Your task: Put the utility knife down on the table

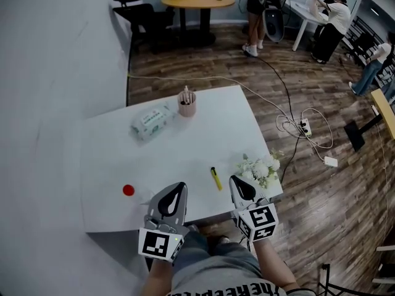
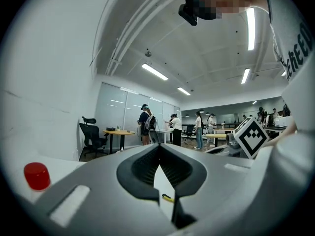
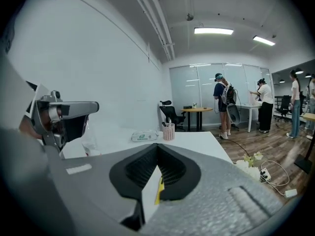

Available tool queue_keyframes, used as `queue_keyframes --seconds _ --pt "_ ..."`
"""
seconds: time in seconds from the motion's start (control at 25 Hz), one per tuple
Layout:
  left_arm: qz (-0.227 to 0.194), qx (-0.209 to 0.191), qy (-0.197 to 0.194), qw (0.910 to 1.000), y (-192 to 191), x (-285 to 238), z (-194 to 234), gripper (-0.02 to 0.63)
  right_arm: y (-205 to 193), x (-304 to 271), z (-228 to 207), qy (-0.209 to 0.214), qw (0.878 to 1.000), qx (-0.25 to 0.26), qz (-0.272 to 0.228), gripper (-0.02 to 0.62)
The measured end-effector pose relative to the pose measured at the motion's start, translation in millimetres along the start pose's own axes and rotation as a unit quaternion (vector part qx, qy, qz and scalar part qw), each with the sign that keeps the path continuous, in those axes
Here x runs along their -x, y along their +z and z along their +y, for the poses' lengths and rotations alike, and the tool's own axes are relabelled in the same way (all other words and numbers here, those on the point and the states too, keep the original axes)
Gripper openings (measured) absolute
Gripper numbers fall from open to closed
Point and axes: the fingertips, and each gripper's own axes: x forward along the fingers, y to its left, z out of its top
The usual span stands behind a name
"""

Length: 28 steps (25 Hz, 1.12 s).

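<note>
Yellow utility knife (image 1: 216,178) lies on table (image 1: 123,159); left gripper (image 1: 179,187) and right gripper (image 1: 235,180) closed, empty

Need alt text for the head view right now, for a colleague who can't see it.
A yellow utility knife lies untouched on the white table, just beyond the left hand-held gripper and right hand-held gripper, both shut and empty. Farther back sit a wipes pack and a pink pen cup; white flowers at the right edge.
</note>
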Motion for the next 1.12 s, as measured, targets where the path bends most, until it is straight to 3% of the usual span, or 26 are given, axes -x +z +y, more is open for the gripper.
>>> queue_keyframes --seconds 0.6,1.12 --pt "-0.02 -0.004 0.034 0.9992 15 11 -3 0.009 56 37 5 0.021 0.996 0.018 -0.081 0.002" --pt "-0.035 -0.014 0.051 0.998 26 18 -6 0.009 82 59 5 0.028 0.991 0.025 -0.128 0.002"
